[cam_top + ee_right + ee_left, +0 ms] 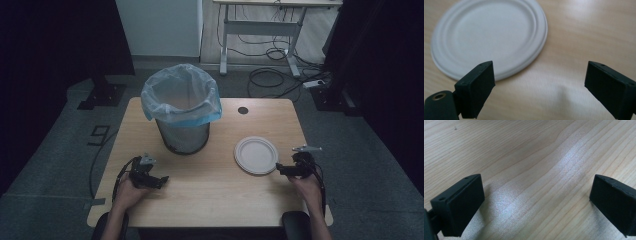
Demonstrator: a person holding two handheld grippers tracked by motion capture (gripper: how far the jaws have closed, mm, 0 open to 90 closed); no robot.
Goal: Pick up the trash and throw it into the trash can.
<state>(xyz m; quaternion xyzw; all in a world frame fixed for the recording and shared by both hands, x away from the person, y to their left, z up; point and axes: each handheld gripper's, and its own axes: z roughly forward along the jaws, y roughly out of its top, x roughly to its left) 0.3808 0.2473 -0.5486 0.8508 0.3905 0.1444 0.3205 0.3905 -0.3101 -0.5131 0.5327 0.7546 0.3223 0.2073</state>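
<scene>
A white paper plate (256, 155) lies empty on the wooden table (210, 195), right of centre. My right gripper (281, 169) rests on the table just right of the plate, jaws wide open and pointing at its rim. In the right gripper view the plate (489, 37) lies just beyond the open gripper (539, 87), nothing between the jaws. My left gripper (161, 181) sits near the front left of the table, open, aimed right. In the left gripper view the gripper (536, 205) has bare wood between its jaws.
A metal mesh bin (182, 111) lined with a pale blue bag stands at the back left of the table. A small dark round hole (243, 110) is near the back edge. Cables and a desk frame (260, 30) lie on the floor beyond.
</scene>
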